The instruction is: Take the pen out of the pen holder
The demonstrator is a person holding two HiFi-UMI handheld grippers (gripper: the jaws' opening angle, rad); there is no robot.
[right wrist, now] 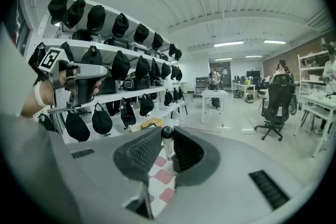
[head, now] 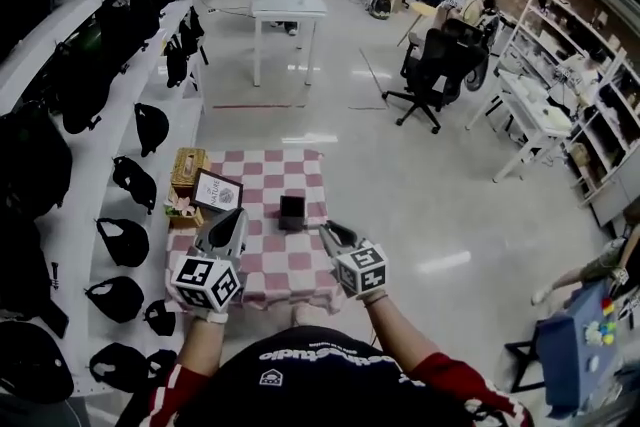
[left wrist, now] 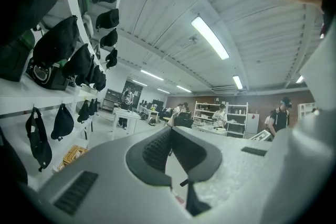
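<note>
My head camera looked steeply down on the checked table [head: 262,177] from close above. Cameras on the left gripper [head: 232,217] and right gripper [head: 326,233] faced past that table, sharing the white table [head: 288,5] beyond it.

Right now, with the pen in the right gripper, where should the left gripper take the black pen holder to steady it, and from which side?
I would take the pen holder by its two opposite side walls, near the rim, coming from the near side with the left gripper. It is an upright box, open on top; the framed card stands at its left.
</note>
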